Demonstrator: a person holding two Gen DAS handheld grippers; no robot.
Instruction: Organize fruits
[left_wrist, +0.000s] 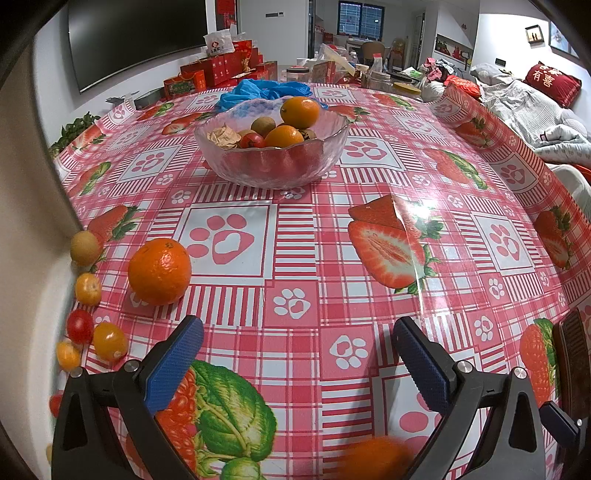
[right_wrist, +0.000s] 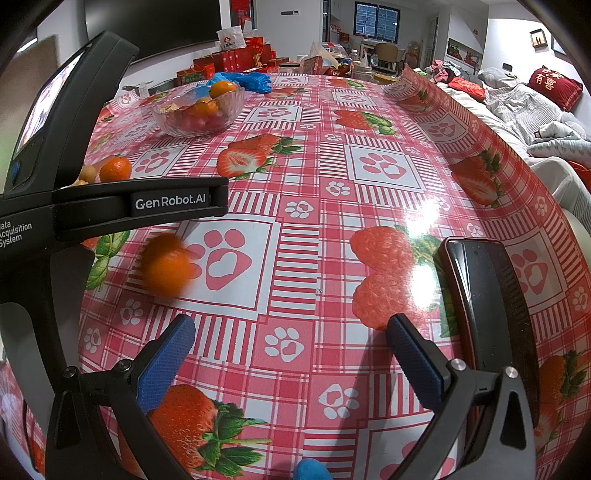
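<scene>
Blurred orange (right_wrist: 168, 266) beyond right hand-held gripper (right_wrist: 291, 338), left-forward, apart

Count, loose on desk (left_wrist: 369, 177): 1 large orange (left_wrist: 159, 271) near left edge; 1 blurred orange (right_wrist: 168, 267) near front edge; 1 tan longan (left_wrist: 85, 248); 3 small yellow-orange fruits (left_wrist: 109, 340); 1 red tomato (left_wrist: 79, 326) fully seen.

Bowl (left_wrist: 272, 168): 1, glass; at least 2 oranges (left_wrist: 299, 112) inside.

Tools: 2 (left_wrist: 297, 360) (right_wrist: 290, 356).

Fruit-filled glass bowl (left_wrist: 272, 162), loose orange (left_wrist: 159, 271)
</scene>
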